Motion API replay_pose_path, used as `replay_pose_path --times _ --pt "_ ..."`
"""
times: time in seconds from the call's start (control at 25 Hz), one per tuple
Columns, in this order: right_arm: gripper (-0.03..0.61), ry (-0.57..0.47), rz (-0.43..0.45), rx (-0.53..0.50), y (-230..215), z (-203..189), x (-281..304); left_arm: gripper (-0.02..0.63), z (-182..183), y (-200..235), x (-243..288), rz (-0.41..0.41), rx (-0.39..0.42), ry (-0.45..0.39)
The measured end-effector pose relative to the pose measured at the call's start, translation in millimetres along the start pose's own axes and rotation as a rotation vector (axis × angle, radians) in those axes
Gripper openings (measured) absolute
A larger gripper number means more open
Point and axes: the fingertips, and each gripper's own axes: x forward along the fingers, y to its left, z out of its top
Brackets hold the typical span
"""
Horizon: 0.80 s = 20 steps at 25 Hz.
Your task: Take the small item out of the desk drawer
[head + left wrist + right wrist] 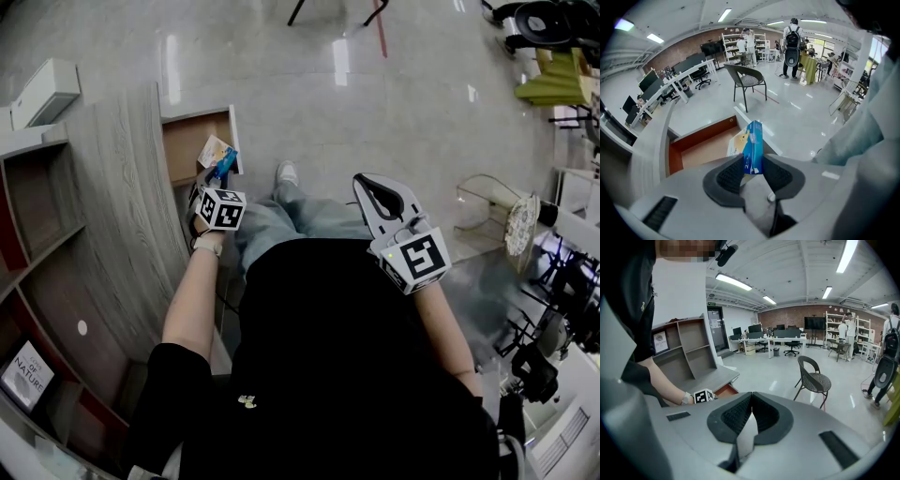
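Observation:
The desk drawer (192, 141) stands pulled open, its brown floor (698, 147) bare at the left. A small blue box (753, 146) stands on edge over the drawer's right side, and my left gripper (753, 157) is shut on its lower end, one pad against each face. The head view has the same box (222, 165) just ahead of the left gripper (214, 180). A white and yellow packet (735, 143) lies in the drawer behind the box. My right gripper (359, 180) is held up beside the person's leg, away from the desk; its jaws (751, 394) are shut on nothing.
The grey wood desk (122, 216) has shelves (37, 216) along its left and a white box (45, 92) at its far end. A dark chair (747, 80) stands on the glossy floor beyond the drawer. People stand far off by the shelving (792, 42).

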Motion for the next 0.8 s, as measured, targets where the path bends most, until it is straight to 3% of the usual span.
replay_pose_path --times 0.44,0.8 --pt "-0.003 -0.027 0.012 -0.022 13 21 9 0.097 9 29 -38 0.071 -0.04 -0.049" --pt "-0.003 -0.05 0.05 -0.049 35 41 22 0.097 26 52 -92 0.09 -0.089 -0.141"
